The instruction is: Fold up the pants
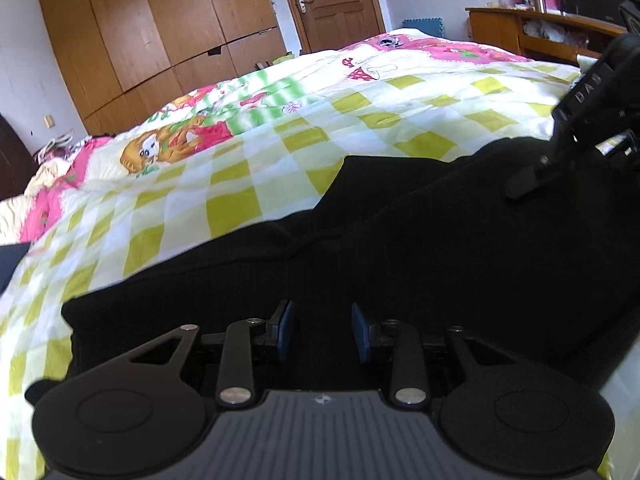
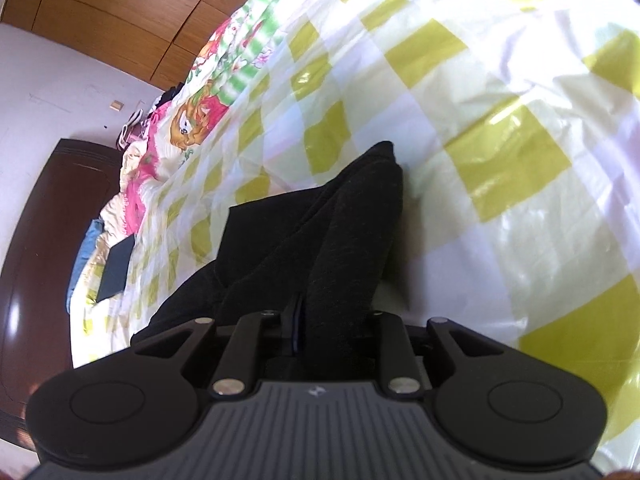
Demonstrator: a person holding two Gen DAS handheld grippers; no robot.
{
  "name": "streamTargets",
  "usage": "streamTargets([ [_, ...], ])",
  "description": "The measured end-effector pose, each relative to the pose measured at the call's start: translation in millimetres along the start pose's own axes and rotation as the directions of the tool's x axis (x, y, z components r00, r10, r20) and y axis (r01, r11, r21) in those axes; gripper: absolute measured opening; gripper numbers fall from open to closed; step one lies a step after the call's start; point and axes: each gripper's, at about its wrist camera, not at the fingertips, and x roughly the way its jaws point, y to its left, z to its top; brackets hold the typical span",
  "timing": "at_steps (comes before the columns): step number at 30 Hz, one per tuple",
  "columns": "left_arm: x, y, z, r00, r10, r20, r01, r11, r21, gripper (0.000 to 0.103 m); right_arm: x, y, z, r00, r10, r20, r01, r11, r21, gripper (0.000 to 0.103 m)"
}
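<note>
Pants [image 1: 400, 248], black, lie on the checked bed [image 1: 224, 184] just ahead of both tongs. Left tongs [image 1: 322, 330] stand narrowly parted over the cloth, gripping nothing; right tongs [image 2: 332, 320] hold a bunched fold. Best to lift evenly, keeping edges aligned before laying over.
</note>
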Motion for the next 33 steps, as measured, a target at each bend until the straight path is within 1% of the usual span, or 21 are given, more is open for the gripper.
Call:
streamTargets([
  [6,-6.0,8.8,-4.0,1.000,-0.024,0.003,0.024,0.998,-0.058,0.046,-6.4,35.3,-2.2,0.997,-0.067,0.026,0.069,0.995,-0.076,0.025],
  [8,-7.9,12.0,-5.5,0.999,-0.036,0.007,0.037,0.996,-0.077,0.046,-7.8,43.6,-3.6,0.996,-0.087,0.033,0.090,0.992,-0.091,0.023],
  [13,-11.1,18.1,-11.0,0.998,-0.063,0.022,0.065,0.993,-0.100,0.046,-10.6,68.1,-5.8,0.993,-0.109,0.043,0.113,0.986,-0.120,0.019],
  [19,-16.1,27.3,-16.7,0.995,-0.097,0.037,0.101,0.986,-0.131,0.046,-5.3,107.8,-9.9,0.989,-0.138,0.051,0.144,0.974,-0.174,0.019],
  [26,-26.7,45.2,-24.5,0.991,-0.120,0.052,0.127,0.979,-0.162,0.046,13.8,157.4,-25.5,0.983,-0.176,0.050,0.183,0.951,-0.248,0.019],
  [30,-32.9,60.8,-33.5,0.991,-0.122,0.050,0.129,0.975,-0.183,0.046,33.5,188.6,-34.4,0.982,-0.186,0.039,0.189,0.937,-0.295,0.019],
  [33,-39.5,74.1,-43.2,0.992,-0.117,0.057,0.126,0.971,-0.203,0.046,47.9,203.1,-37.6,0.982,-0.184,0.031,0.185,0.935,-0.303,0.019],
])
